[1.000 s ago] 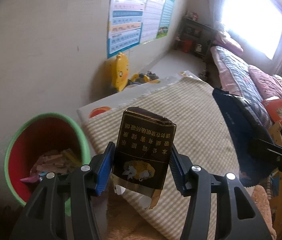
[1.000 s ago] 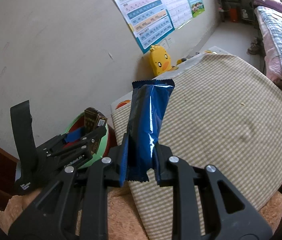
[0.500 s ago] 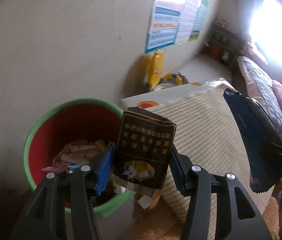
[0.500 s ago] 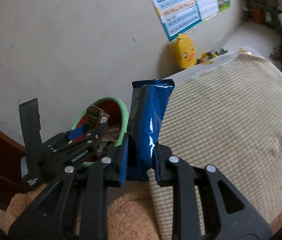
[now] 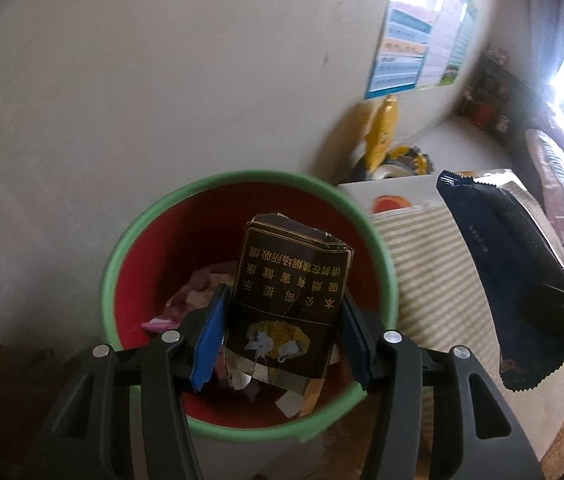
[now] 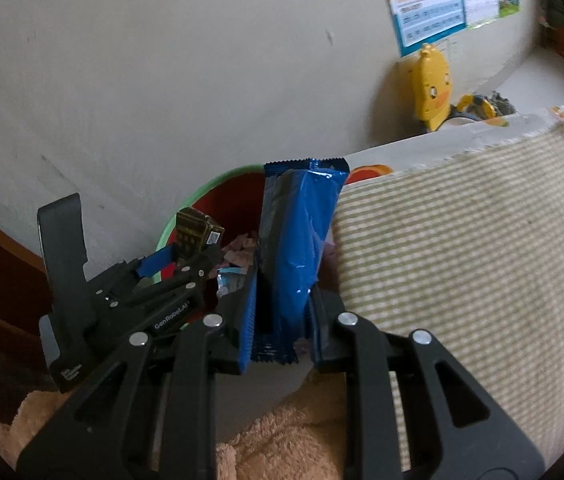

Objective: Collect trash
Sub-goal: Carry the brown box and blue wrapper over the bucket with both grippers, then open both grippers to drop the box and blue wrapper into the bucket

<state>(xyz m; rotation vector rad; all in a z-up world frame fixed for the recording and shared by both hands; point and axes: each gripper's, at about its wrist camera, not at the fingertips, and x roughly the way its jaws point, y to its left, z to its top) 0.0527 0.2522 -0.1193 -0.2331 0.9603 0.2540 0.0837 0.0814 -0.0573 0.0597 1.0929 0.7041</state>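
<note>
We hold two pieces of trash, neither dropped yet. Our left tongs [image 5: 282,344] are clenched on a torn dark cigarette pack [image 5: 288,304], poised over the green-rimmed red bin [image 5: 129,240], which already holds wrappers. Our right tongs [image 6: 282,320] are clenched on a blue snack wrapper [image 6: 298,240] near the bin's edge, beside the striped mat [image 6: 462,260]. Releasing both remains.

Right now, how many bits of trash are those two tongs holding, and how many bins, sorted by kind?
Cigarette packs: 1, dark pack clamped in the left tongs over the bin.
Snack wrappers: 1, blue wrapper clamped in the right tongs.
Bins: 1, green-rimmed red bin, with scraps already inside.
Total: 3 things, 2 of them held trash.
</note>
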